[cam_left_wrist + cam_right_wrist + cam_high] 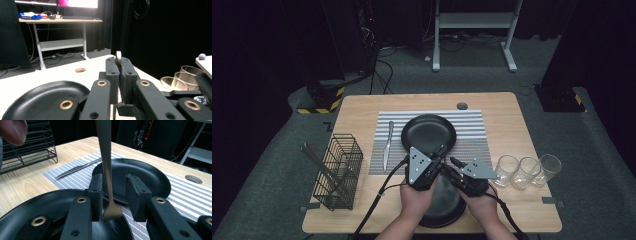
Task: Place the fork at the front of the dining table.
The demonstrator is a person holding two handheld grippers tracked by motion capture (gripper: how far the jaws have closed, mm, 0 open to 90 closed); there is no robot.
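A slim silver utensil [106, 162] hangs upright, and my left gripper [119, 62] is shut on it, with a rounded end [118, 55] poking out above the jaws. Its flared lower end [112, 211] sits between the jaws of my right gripper [113, 182], close against the left pad [97, 187] and clear of the other, so that gripper is open. Both grippers meet in the high view, left [438, 154] and right [451, 162], above a black plate [444, 200] at the table's front edge. A second black plate [428, 132] lies on the striped placemat [472, 135].
A table knife [387, 145] lies on the placemat's left side. A black wire basket [339, 172] holding utensils stands at the front left. Three clear glasses [524, 171] stand in a row at the right. A round cable hole [462, 106] is near the far edge.
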